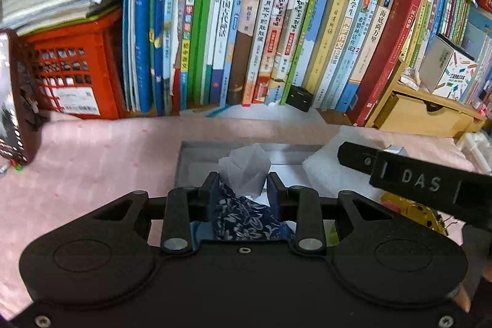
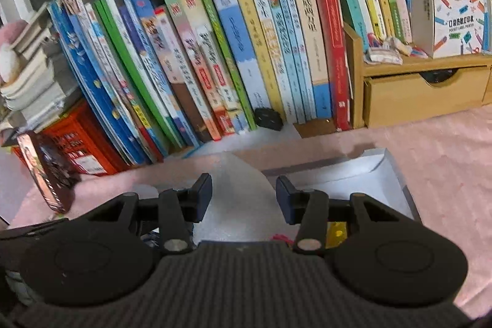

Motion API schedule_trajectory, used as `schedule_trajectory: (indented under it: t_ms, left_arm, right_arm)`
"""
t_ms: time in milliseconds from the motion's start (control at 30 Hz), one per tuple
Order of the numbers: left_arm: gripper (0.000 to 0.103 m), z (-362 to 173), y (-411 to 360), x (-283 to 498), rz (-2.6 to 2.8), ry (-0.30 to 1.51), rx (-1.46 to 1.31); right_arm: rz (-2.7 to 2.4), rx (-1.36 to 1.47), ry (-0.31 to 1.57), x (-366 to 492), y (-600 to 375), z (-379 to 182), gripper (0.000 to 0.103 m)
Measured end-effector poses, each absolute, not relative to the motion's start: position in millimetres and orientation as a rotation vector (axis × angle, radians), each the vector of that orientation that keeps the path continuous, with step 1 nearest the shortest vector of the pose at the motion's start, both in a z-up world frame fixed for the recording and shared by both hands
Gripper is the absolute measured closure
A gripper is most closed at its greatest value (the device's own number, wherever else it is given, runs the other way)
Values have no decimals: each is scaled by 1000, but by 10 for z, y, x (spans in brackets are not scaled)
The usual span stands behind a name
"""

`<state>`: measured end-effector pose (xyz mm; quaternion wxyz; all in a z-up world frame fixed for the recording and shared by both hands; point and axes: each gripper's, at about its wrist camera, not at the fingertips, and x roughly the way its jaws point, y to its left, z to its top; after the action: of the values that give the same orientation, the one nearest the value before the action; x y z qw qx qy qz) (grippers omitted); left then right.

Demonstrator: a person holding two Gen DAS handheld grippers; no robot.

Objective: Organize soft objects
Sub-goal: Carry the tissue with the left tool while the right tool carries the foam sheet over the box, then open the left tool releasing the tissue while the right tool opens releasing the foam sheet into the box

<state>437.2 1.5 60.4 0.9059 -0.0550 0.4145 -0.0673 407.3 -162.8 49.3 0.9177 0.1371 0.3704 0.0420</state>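
In the left wrist view my left gripper [image 1: 244, 183] is shut on a blue floral cloth bundle [image 1: 246, 217] with crumpled white tissue [image 1: 246, 168] sticking out past the fingertips. It hangs over an open shallow grey box [image 1: 184, 162] on the pink cloth. My right gripper shows at the right edge as a black finger marked DAS [image 1: 415, 174], beside a white foam sheet [image 1: 323, 171]. In the right wrist view my right gripper [image 2: 244, 192] is open, with the white foam sheet [image 2: 240, 199] lying between and under its fingers, over the box [image 2: 390, 171].
A long row of upright books [image 1: 261, 29] lines the back. A red crate [image 1: 73, 73] under stacked books stands at the left. A wooden drawer unit [image 2: 424, 94] with a printed carton [image 2: 455, 23] is at the right. A yellow item [image 1: 415, 211] lies beside the box.
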Motion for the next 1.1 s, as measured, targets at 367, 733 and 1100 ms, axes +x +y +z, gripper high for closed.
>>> schedule_trajectory:
  t_ms: [367,733,1100]
  left_arm:
    - [70,471,-147,4376,-216,905,-79]
    - [62,416,-218,4376,-248,937,-50]
    - [34,662,-153,4238,-207,887,-19]
  right_arm:
    - [37,290,829,4110,-1750,288,53]
    - [40,296,832,4101,-1763,266,52]
    - [44,307,792,3986,-1769,377,37]
